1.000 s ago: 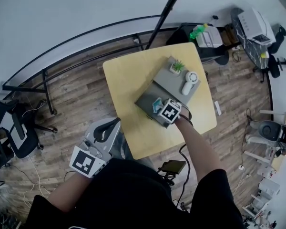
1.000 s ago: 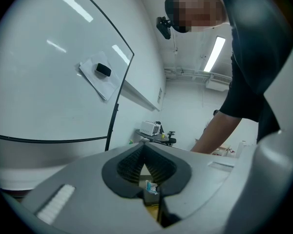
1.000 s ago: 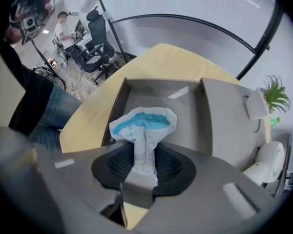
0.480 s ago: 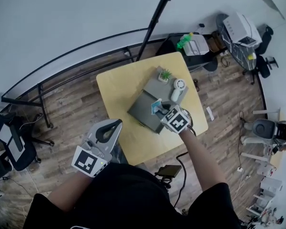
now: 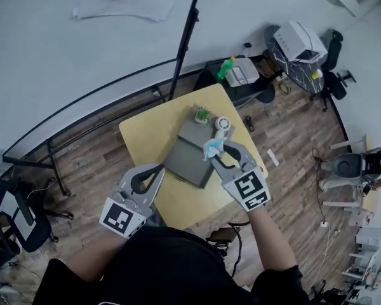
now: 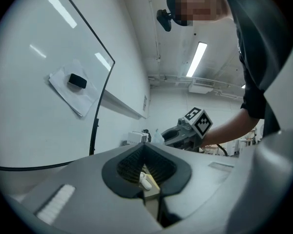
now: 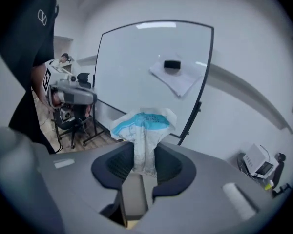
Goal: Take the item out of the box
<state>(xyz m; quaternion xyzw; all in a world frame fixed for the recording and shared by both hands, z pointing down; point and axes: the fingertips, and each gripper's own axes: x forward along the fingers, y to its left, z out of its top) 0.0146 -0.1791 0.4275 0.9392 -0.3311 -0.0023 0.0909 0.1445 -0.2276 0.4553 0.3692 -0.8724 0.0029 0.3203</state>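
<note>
packet (image 5: 209,149): white, blue print, crumpled, upright, pinched in right claw (image 7: 145,161), above box | box (image 5: 188,164): grey, low, mid-counter (image 5: 143,142), toward far right corner

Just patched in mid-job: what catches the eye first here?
The white-and-blue packet pinched in the right gripper's jaws, held over the grey box on the yellow table. The left gripper hangs shut and empty at the table's near edge.
</note>
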